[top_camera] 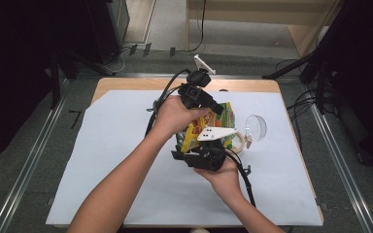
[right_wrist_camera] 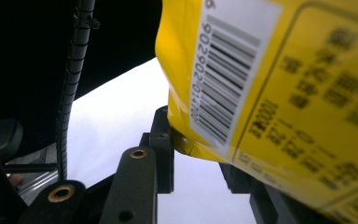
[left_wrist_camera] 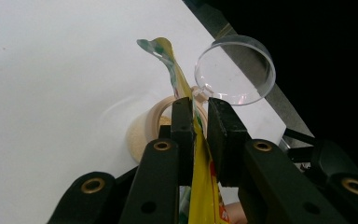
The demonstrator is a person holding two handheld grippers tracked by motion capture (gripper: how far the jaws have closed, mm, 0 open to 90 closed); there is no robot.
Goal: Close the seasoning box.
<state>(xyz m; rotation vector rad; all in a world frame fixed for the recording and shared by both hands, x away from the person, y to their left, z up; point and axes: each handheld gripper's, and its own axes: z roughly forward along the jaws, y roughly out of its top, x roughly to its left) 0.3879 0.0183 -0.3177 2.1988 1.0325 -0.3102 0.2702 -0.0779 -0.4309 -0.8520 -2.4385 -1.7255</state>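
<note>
Yellow snack bag held up off the desk, just beside the tape roll. Left claw clenched on its top edge, right claw clenched on its bottom corner. Opposite-end grips, likely for pulling it taut or open.

**What the pictures withhold**

In the high view both grippers cover much of the yellow packet, hiding the tape roll partly. In the right gripper view its print blurs, and the far jaw seems hidden behind it.
</note>
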